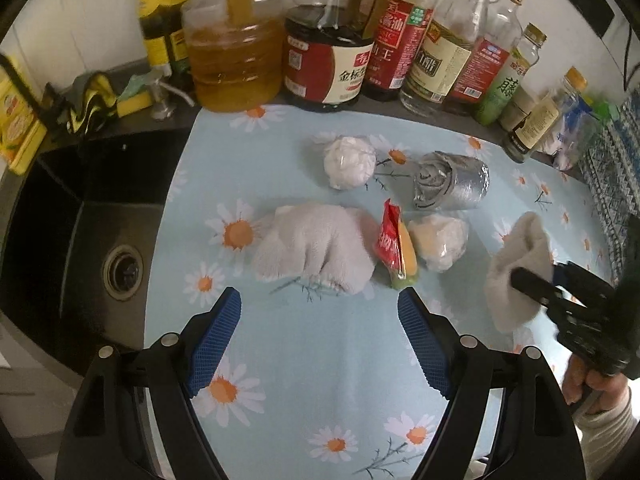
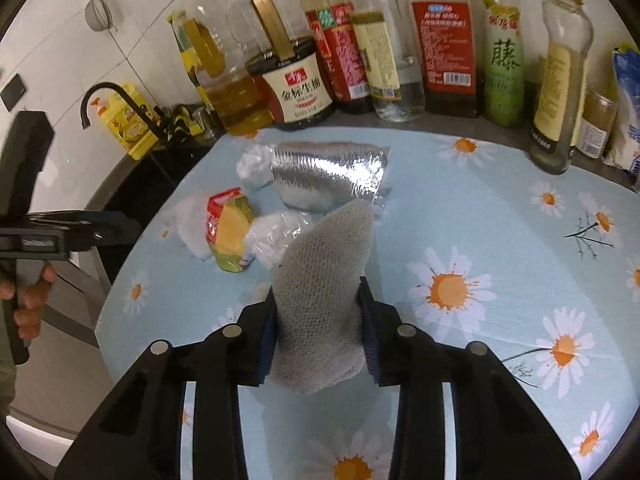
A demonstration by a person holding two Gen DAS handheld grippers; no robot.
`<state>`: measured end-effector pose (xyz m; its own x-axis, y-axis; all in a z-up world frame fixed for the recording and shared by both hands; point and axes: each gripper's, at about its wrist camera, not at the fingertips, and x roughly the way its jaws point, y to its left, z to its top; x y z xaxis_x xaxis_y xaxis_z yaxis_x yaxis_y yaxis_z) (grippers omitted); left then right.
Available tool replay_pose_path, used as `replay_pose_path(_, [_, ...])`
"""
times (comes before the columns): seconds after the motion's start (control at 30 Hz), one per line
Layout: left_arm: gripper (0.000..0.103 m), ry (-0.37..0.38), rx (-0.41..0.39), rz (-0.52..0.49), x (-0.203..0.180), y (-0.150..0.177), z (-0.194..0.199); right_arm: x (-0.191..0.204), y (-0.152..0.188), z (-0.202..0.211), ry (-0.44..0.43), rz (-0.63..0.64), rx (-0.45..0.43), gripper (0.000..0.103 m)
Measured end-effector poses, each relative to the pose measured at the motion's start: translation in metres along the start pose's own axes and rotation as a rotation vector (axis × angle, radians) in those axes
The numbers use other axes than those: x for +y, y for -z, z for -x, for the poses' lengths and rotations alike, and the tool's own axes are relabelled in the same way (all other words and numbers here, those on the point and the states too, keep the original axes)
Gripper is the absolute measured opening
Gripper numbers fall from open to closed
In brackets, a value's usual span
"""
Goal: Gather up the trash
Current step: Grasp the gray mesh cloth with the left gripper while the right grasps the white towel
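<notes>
On the daisy-print tablecloth point(image 1: 320, 380) lie a crumpled white towel point(image 1: 312, 244), a red and yellow snack wrapper point(image 1: 394, 248) point(image 2: 228, 232), a white crumpled ball point(image 1: 350, 162), a silver foil roll point(image 1: 452, 180) point(image 2: 328, 178) and a plastic-wrapped white lump point(image 1: 440, 244) point(image 2: 276, 236). My left gripper point(image 1: 320, 300) hangs open just in front of the towel, with nothing between its blue pads. At the right, my right gripper point(image 2: 318, 296) point(image 1: 532, 284) is shut on a grey knitted cloth point(image 2: 320, 248) point(image 1: 516, 264), which sticks up between its fingers above the table.
A row of oil, sauce and vinegar bottles point(image 1: 236, 60) point(image 2: 296, 88) lines the back wall. A black sink point(image 1: 80, 220) with a black faucet point(image 2: 100, 96) lies left of the cloth. A person's hand point(image 1: 592, 384) grips the right tool.
</notes>
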<state>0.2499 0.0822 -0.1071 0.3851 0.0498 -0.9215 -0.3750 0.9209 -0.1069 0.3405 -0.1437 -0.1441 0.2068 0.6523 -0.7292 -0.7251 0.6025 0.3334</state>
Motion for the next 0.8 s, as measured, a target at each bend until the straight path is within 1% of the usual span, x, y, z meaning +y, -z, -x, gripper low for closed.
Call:
replay_pose_path(0.07, [0.079, -0.007, 0.008, -0.021, -0.001, -0.005, -0.006, 0.002, 0.002, 0.011, -0.012, 0.008, -0.031, 0.037])
replay_pose_path(0.17, [0.079, -0.028, 0.011, -0.044, 0.0, -0.011, -0.017, 0.001, 0.004, 0.019, -0.014, -0.003, -0.034, 0.037])
replay_pose_path(0.23, [0.079, -0.065, 0.01, -0.091, -0.003, -0.016, -0.027, 0.0, 0.009, 0.024, -0.006, -0.008, -0.037, 0.037])
replay_pose_path(0.3, [0.079, -0.087, 0.007, -0.131, -0.005, -0.021, -0.036, 0.0, 0.013, 0.029, 0.009, -0.005, -0.039, 0.037])
replay_pose_path(0.37, [0.079, -0.094, 0.018, -0.142, -0.003, -0.025, -0.045, -0.002, 0.018, 0.032, 0.026, -0.012, -0.038, 0.037])
replay_pose_path(0.47, [0.078, -0.074, 0.044, -0.141, -0.001, -0.03, -0.056, -0.007, 0.024, 0.036, 0.039, -0.029, -0.04, 0.037])
replay_pose_path(0.53, [0.079, -0.046, 0.054, -0.145, -0.001, -0.033, -0.06, -0.01, 0.027, 0.038, 0.055, -0.038, -0.043, 0.037])
replay_pose_path(0.67, [0.078, -0.034, 0.073, -0.148, 0.002, -0.035, -0.071, -0.015, 0.033, 0.042, 0.075, -0.071, -0.045, 0.037])
replay_pose_path(0.73, [0.077, -0.007, 0.089, -0.143, 0.004, -0.034, -0.077, -0.017, 0.035, 0.042, 0.081, -0.084, -0.04, 0.037])
replay_pose_path(0.8, [0.069, 0.01, 0.101, -0.144, 0.004, -0.032, -0.081, -0.017, 0.038, 0.041, 0.089, -0.091, -0.036, 0.037])
